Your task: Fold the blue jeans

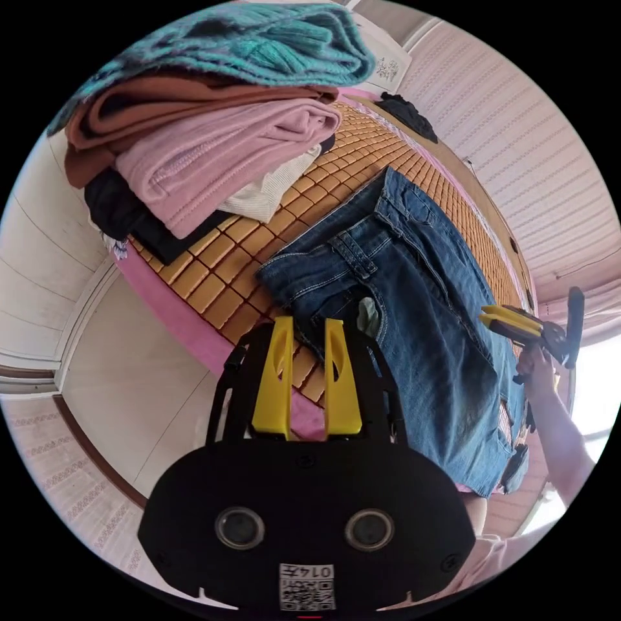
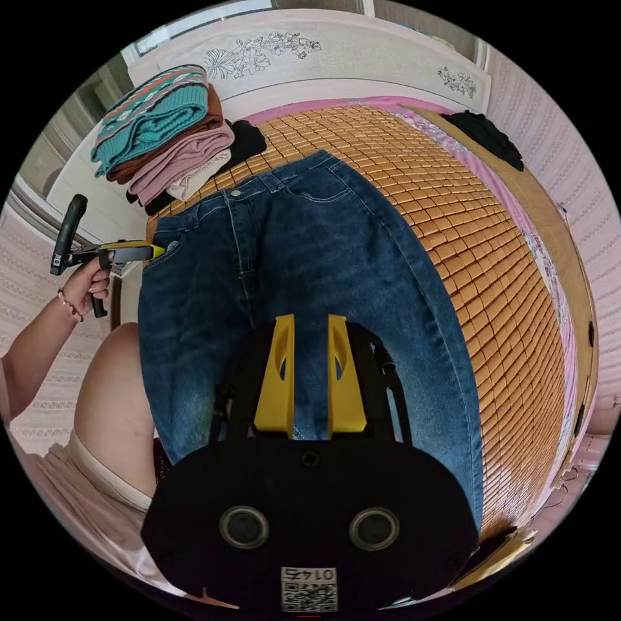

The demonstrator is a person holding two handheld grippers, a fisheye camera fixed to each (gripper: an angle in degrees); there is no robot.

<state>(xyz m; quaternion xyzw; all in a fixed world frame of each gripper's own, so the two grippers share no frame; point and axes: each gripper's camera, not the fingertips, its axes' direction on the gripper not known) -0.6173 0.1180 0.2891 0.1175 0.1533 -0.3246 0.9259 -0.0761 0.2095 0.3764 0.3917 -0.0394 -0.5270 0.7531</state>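
Note:
The blue jeans (image 2: 310, 259) lie spread flat, front side up, on an orange bamboo mat (image 2: 466, 213) that covers a bed, with the waistband towards the headboard. My right gripper (image 2: 309, 320) hovers over the thigh part, open, with nothing between its jaws. Held in a hand, it also appears over the legs of the jeans (image 1: 420, 310) as the right gripper (image 1: 511, 320). My left gripper (image 1: 307, 323) is open just off the waistband corner near a pocket. That left gripper (image 2: 152, 251) sits at the jeans' near waist corner, a hand around its handle.
A stack of folded clothes (image 1: 213, 129), with a teal knit on top, then brown, pink, white and black, sits beside the waistband. A black garment (image 2: 485, 136) lies at the far bed corner. The white headboard (image 2: 336, 52) stands behind. The person's leg (image 2: 116, 401) presses against the bed edge.

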